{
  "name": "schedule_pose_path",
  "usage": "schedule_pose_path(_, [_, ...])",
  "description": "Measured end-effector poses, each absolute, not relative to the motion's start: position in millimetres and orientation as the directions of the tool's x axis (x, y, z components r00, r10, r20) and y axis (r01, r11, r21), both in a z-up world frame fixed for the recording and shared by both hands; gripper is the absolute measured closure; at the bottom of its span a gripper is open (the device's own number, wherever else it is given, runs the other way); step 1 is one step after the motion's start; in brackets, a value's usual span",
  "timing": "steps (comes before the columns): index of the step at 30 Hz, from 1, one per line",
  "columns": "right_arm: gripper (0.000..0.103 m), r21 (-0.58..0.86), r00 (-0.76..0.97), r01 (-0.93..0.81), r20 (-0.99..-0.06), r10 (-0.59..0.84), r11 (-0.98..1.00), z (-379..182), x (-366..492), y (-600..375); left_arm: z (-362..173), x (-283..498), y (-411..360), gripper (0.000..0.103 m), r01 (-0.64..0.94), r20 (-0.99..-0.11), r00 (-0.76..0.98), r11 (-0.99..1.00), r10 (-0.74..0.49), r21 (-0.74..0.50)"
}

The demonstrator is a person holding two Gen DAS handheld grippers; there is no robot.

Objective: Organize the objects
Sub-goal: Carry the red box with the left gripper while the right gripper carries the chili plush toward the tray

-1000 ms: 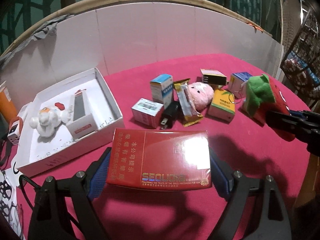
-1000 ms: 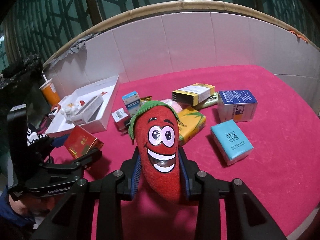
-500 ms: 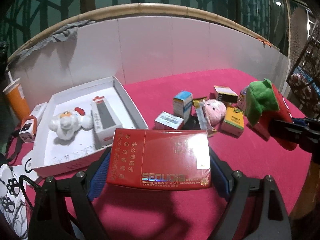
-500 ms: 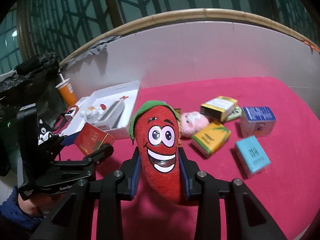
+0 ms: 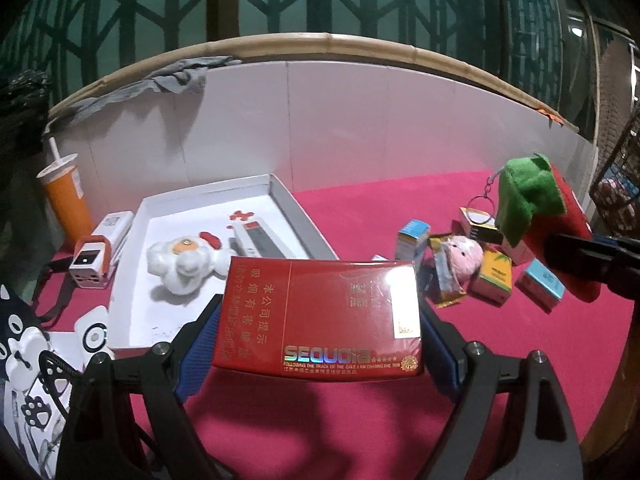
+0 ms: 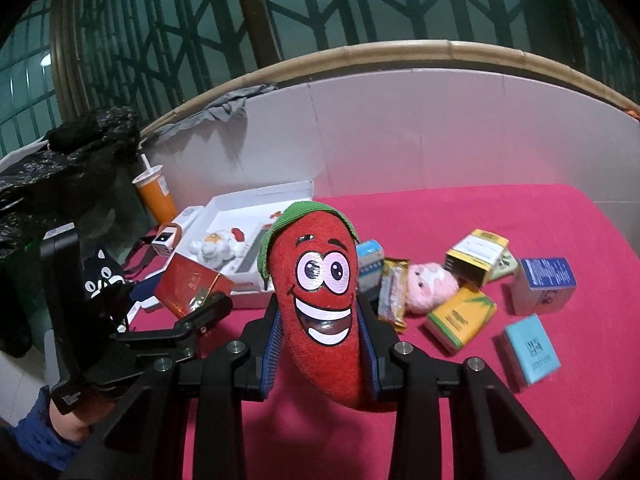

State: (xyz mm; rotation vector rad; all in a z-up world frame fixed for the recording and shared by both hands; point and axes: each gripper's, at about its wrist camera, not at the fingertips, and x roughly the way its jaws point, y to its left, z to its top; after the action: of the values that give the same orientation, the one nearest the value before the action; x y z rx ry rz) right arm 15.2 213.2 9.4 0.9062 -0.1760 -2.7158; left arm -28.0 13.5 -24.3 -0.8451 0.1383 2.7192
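My left gripper (image 5: 318, 344) is shut on a red cigarette carton (image 5: 320, 314) and holds it above the pink table, in front of the white tray (image 5: 280, 196). The tray holds a white plush (image 5: 180, 268) and a long white box (image 5: 256, 240). My right gripper (image 6: 320, 344) is shut on a red chili plush (image 6: 320, 292) with a green cap and smiling face, held above the table. The chili plush also shows at the right of the left wrist view (image 5: 560, 232). The carton also shows in the right wrist view (image 6: 188, 284).
Several small boxes, a pink plush (image 6: 430, 286) and a snack bar (image 6: 392, 294) lie loose right of the tray. An orange cup (image 5: 68, 200) and a small white device (image 5: 90, 260) stand left of the tray. A white wall (image 5: 360, 120) borders the table's far side.
Both grippers have risen and pulled back from the table with their loads. The tray and loose objects now look farther away and lower in both views.
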Motion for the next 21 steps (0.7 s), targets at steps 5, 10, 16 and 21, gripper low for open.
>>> schedule_pose_path(5, [0.066,0.186,-0.763,0.241,-0.570,-0.304,-0.953,17,7,196,-19,-33,-2,0.015,-0.268,-0.556,-0.801,-0.963,0.222,0.001])
schedule_pose_path(10, [0.066,0.185,-0.750,0.261,-0.579,-0.320,-0.947,20,-4,179,-13,-37,-17,0.015,-0.238,-0.544,-0.815,-0.971,0.199,0.001])
schedule_pose_path(16, [0.066,0.182,-0.733,0.283,-0.592,-0.334,-0.942,22,-18,158,-8,-44,-33,0.015,-0.204,-0.534,-0.828,-0.979,0.168,0.009])
schedule_pose_path(21, [0.066,0.184,-0.724,0.299,-0.596,-0.348,-0.936,23,-28,145,-7,-50,-43,0.015,-0.181,-0.534,-0.832,-0.984,0.152,0.002])
